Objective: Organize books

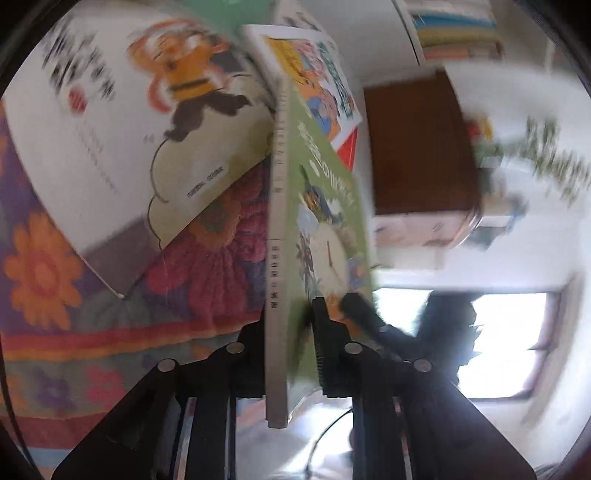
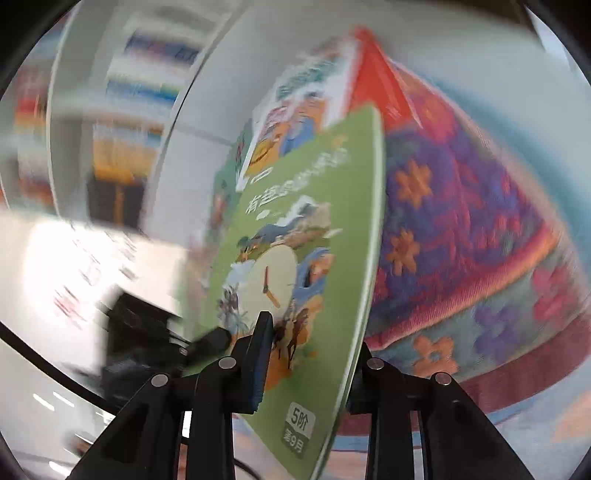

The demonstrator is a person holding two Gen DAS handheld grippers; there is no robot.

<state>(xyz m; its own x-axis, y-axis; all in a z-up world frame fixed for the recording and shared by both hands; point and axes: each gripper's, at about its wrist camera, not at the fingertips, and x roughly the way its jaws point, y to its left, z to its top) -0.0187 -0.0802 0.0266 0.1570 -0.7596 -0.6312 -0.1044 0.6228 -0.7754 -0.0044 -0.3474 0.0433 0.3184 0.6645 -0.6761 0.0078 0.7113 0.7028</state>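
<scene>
A green picture book [image 1: 325, 221] with a clock on its cover stands on edge. My left gripper [image 1: 291, 325] is shut on it at the spine end. My right gripper [image 2: 310, 350] is shut on the same green book [image 2: 310, 229] at its other edge. A second book [image 1: 317, 81] with a white, yellow and red cover lies just beyond it, also in the right wrist view [image 2: 314, 96]. A large white book [image 1: 122, 129] with an orange cartoon figure lies to the left on the cloth.
A flowered purple, red and orange cloth [image 1: 110, 314] covers the surface [image 2: 480, 240]. A shelf of books [image 1: 458, 29] stands beyond, blurred [image 2: 140, 103]. A brown cabinet [image 1: 417, 147] and a bright window [image 1: 509, 339] are to the right.
</scene>
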